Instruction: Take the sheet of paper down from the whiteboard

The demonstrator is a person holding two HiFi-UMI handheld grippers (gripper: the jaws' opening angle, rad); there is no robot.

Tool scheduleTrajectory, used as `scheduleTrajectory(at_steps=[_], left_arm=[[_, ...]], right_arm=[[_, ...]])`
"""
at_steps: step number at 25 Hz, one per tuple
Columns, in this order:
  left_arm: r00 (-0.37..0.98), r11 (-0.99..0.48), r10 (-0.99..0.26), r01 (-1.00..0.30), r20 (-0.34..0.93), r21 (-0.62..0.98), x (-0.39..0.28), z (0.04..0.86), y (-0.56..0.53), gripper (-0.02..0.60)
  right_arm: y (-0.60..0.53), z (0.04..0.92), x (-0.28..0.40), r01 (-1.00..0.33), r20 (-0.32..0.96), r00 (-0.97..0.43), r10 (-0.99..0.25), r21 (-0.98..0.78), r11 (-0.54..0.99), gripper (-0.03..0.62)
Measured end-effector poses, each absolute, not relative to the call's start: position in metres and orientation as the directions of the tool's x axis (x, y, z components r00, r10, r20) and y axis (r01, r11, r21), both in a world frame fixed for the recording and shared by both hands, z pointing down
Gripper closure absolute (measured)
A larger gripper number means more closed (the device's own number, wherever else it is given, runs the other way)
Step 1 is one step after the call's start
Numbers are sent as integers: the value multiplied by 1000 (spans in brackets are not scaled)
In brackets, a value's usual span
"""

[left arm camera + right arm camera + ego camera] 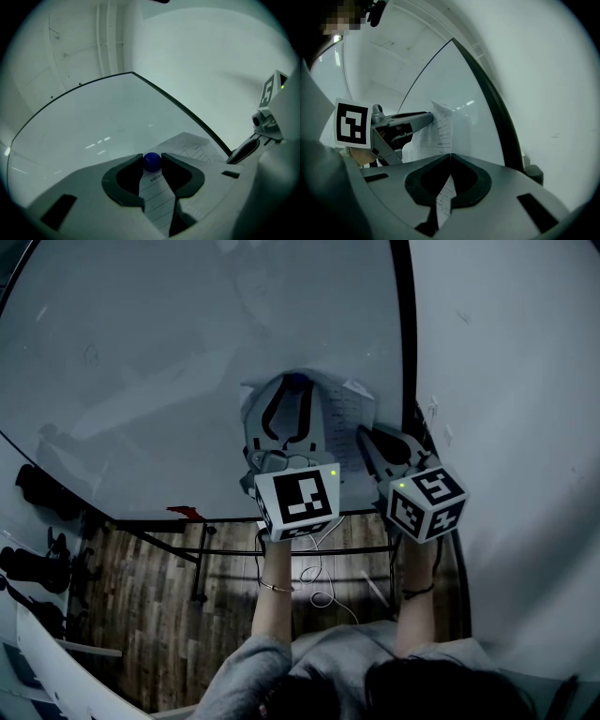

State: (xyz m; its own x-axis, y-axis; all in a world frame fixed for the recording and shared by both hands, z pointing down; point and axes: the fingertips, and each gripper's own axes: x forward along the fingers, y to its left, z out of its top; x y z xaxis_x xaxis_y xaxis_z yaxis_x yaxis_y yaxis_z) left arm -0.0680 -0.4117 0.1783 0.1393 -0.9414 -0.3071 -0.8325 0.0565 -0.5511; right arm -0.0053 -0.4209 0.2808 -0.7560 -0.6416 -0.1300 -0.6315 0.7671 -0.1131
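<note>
Head view: your left gripper [292, 385] and right gripper [364, 435] both meet the sheet of paper [349, 407] at the whiteboard [169, 352]'s lower right corner, close to its black frame [403, 334]. Bare wall [516, 381] lies to the right, wood floor [141, 587] below

Left gripper view: your jaws close narrowly on a blue magnet [152, 161] atop the sheet, with open board to the upper left

Only the right gripper view shows those jaws pinched together on the sheet's edge, the frame just right of them
</note>
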Motion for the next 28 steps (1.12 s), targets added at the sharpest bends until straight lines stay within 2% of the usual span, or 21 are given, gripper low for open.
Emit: scheduleTrajectory(at_steps=[14,28], left_arm=[[102,86,-947,-835,-306,-543,-73,165,-409,451],[125,70,-940,-841,-318,-536,-73,164,-411,451]], right_arm=[[-417,289,-19,-576,-87,-802,-591,-148,804,592],[-418,306,-23,-566,-38,-813,-581,-186,804,592]])
